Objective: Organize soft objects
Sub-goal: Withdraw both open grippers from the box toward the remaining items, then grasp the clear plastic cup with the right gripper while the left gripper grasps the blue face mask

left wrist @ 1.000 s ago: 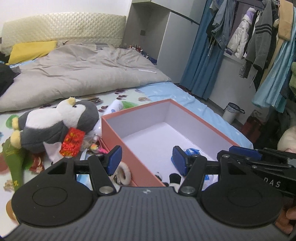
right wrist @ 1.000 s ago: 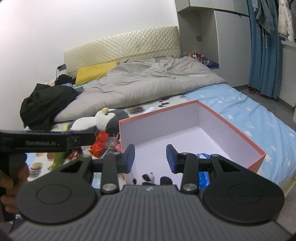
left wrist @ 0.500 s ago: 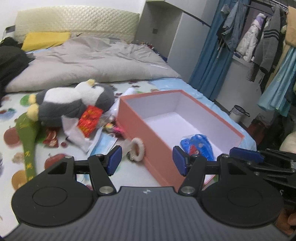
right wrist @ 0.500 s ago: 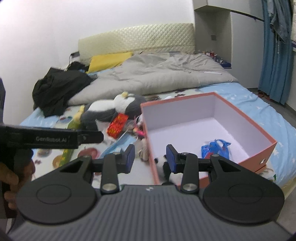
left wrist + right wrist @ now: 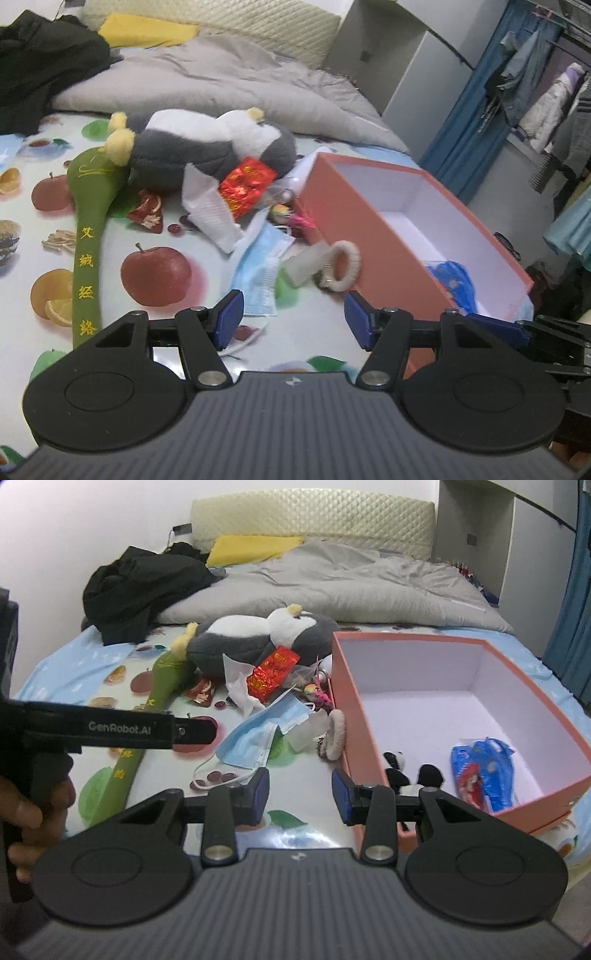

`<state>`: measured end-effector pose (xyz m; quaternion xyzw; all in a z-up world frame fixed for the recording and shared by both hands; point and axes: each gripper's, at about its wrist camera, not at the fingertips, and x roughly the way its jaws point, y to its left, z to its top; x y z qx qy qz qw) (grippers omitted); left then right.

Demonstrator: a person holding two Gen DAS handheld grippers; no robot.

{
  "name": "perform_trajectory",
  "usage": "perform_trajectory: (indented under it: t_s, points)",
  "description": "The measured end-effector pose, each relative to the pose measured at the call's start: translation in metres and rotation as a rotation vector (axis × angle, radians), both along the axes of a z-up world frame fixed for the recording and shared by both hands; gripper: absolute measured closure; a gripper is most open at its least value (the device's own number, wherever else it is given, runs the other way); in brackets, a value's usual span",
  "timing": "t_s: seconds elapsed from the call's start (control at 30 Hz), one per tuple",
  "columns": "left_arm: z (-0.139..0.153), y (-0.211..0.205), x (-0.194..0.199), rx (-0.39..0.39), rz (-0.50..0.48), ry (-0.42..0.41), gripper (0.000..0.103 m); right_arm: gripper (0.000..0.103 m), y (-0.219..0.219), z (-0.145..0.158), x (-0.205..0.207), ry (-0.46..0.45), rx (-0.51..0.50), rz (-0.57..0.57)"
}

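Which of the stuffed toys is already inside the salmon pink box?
The small black-and-white panda plush, lying in the near corner of the salmon pink cardboard box. The big grey-and-white penguin plush and the long green embroidered plush lie outside it on the bed.

Left gripper (image 5: 293,319): swings down and left, off the box (image 5: 373,236) and over the mask (image 5: 258,269) and clutter.
Right gripper (image 5: 300,799): drops with it, from inside the box onto its near left wall.
Both wrists: rolled a touch.
Panda (image 5: 410,775) and blue bag (image 5: 480,771): now in plain view.
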<state>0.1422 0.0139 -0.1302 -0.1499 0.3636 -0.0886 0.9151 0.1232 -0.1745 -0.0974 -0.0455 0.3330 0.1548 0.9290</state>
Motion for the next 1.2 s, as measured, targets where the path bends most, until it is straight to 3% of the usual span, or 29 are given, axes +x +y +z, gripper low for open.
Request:
perform_trajectory:
  t_s: [0.3, 0.5, 0.73, 0.93, 1.0, 1.2]
  points:
    - [-0.049, 0.025, 0.047, 0.014, 0.014, 0.077, 0.037, 0.063, 0.026, -0.035, 0.056, 0.072, 0.103, -0.112]
    - [-0.075, 0.036, 0.07, -0.023, -0.018, 0.136, 0.042, 0.063, 0.04, -0.056, 0.094, 0.165, 0.155, -0.195]
    - [-0.094, 0.041, 0.093, -0.072, -0.048, 0.186, 0.048, 0.063, 0.047, -0.073, 0.128, 0.206, 0.187, -0.301]
    - [-0.105, 0.041, 0.109, -0.092, -0.069, 0.198, 0.061, 0.063, 0.051, -0.092, 0.15, 0.248, 0.204, -0.367]
    - [-0.106, 0.04, 0.114, -0.099, -0.068, 0.203, 0.076, 0.064, 0.051, -0.098, 0.157, 0.262, 0.2, -0.386]
    - [-0.112, 0.044, 0.121, -0.141, -0.042, 0.218, 0.092, 0.065, 0.049, -0.11, 0.17, 0.275, 0.187, -0.411]
